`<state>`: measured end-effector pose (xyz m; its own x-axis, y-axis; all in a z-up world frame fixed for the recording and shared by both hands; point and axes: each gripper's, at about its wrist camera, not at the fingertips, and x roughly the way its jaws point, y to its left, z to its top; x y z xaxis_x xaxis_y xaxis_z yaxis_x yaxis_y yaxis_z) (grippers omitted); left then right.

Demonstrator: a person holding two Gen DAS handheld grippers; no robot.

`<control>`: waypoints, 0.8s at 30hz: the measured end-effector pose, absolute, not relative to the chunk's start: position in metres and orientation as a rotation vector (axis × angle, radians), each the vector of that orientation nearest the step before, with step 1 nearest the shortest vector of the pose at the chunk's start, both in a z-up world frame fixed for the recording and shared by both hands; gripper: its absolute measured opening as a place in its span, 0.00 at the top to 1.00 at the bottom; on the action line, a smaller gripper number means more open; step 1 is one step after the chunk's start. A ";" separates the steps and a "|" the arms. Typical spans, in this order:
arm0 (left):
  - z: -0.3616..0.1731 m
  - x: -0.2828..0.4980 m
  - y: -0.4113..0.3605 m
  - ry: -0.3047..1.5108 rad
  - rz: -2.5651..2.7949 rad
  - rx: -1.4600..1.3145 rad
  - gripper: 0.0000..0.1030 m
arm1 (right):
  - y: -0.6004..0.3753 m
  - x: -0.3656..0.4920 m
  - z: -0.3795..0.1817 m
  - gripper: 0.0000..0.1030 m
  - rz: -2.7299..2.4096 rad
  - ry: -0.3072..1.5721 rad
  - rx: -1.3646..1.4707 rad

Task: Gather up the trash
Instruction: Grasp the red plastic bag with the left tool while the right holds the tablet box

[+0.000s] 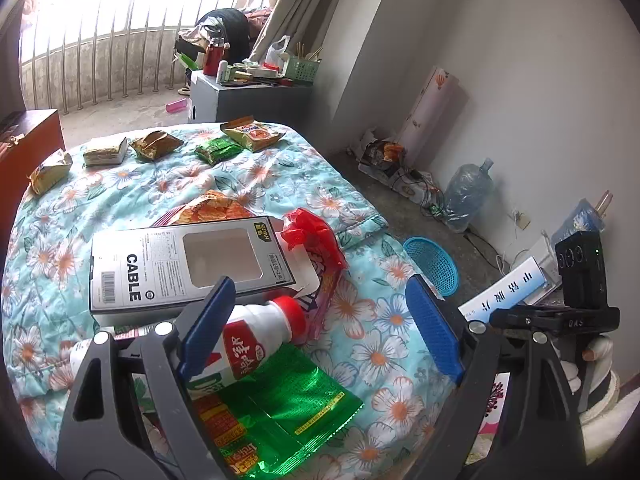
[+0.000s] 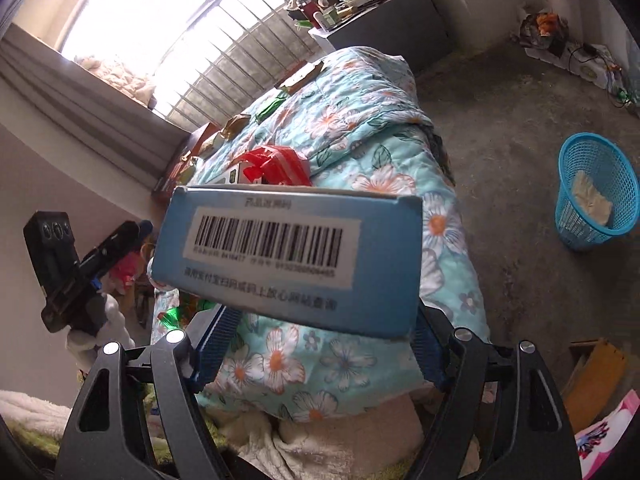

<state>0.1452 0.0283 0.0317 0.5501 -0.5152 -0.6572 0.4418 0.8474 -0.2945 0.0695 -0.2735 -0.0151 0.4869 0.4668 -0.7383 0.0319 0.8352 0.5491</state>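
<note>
The right gripper (image 2: pixel 320 344) has a blue box (image 2: pixel 288 256) wedged between its blue pads, barcode side up, jaws fairly wide because the box is wide. It hangs over the edge of the flowery quilt (image 2: pixel 360 152), with the blue basket (image 2: pixel 596 192) on the floor well off to the side. The left gripper (image 1: pixel 320 320) is spread wide, holding nothing, above a small white bottle (image 1: pixel 256 336) and a green wrapper (image 1: pixel 288 408).

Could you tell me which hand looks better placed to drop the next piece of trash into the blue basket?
Right, probably. The right gripper already holds the blue box, with the blue basket on the floor nearby. The left gripper is open and empty above the white bottle.
</note>
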 end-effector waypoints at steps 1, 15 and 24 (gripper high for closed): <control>0.032 0.151 0.023 0.826 -0.559 -0.085 0.20 | -0.275 0.070 -0.018 0.27 0.273 1.048 0.545; 0.010 0.249 -0.042 1.077 -0.617 0.004 0.36 | -0.247 0.142 -0.060 0.29 0.111 1.028 0.364; -0.025 0.307 -0.061 1.295 -0.578 -0.041 0.40 | -0.253 0.141 -0.076 0.30 0.145 1.028 0.446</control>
<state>0.3069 -0.0612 -0.0247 0.1522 -0.4251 -0.8923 0.3798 0.8586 -0.3442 0.1408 -0.2527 -0.0757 0.5157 0.3221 -0.7939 0.0901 0.9011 0.4241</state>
